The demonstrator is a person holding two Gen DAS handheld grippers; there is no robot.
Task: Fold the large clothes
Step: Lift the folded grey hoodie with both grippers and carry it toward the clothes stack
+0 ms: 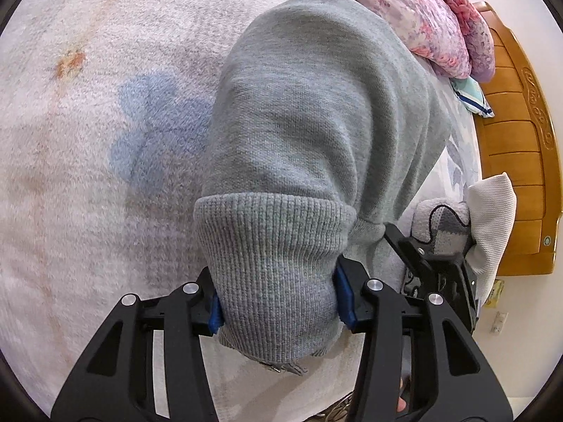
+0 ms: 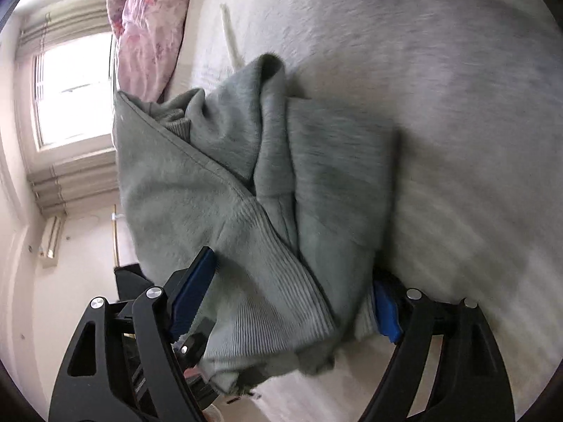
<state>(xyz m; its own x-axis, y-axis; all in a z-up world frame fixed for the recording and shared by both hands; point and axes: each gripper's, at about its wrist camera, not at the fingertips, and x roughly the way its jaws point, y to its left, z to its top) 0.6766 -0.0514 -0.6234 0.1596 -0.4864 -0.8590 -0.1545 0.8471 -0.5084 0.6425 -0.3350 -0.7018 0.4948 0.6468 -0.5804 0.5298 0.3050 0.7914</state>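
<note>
A large grey sweatshirt (image 1: 316, 112) lies bunched on a fluffy pale blanket (image 1: 88, 176) on a bed. My left gripper (image 1: 278, 302) is shut on its ribbed hem, with the blue pads pressed on both sides of the fabric. In the right wrist view the same sweatshirt (image 2: 218, 176) is folded and lifted, and my right gripper (image 2: 288, 302) has its blue pads on either side of the ribbed band, shut on it. The right gripper also shows in the left wrist view (image 1: 432, 263), close beside the left one.
A pink floral quilt (image 1: 422, 10) lies at the head of the bed; it also shows in the right wrist view (image 2: 147, 24). A wooden headboard (image 1: 517, 161) stands on the right. A white pillow (image 1: 492, 218) and a patterned cushion lie near it. A window (image 2: 70, 88) is at left.
</note>
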